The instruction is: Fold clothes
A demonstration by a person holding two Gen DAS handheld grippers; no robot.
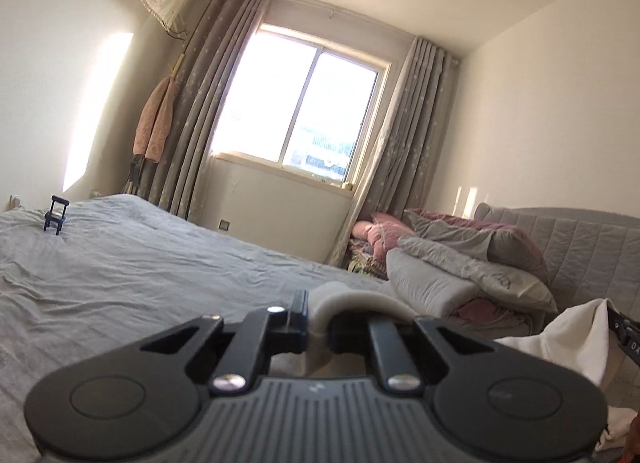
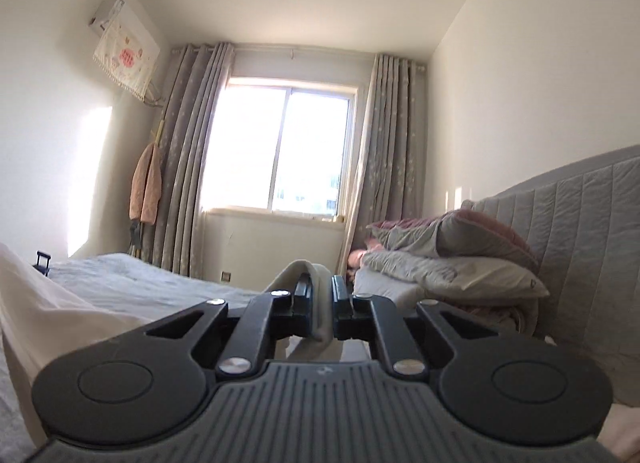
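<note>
Both claws pinch the white cloth point(image 1: 560, 337): left claw point(image 1: 318, 317), right claw point(image 2: 322, 309). It stretches between them above the bed point(image 1: 132, 263).

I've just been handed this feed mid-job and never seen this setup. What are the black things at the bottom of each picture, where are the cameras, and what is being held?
There is no robot arm here: a person carries a two-finger gripper in each hand, and a wide-angle camera on each looks forward along its fingers. The black shapes at the bottom are those grippers.

One picture is from the left gripper, the other from the right gripper. Both are closed on an edge of the same white garment, which hangs between them.

Beyond lies the bed with a grey sheet, a small dark stand on it, and piled bedding by the headboard. The window is straight ahead.
</note>
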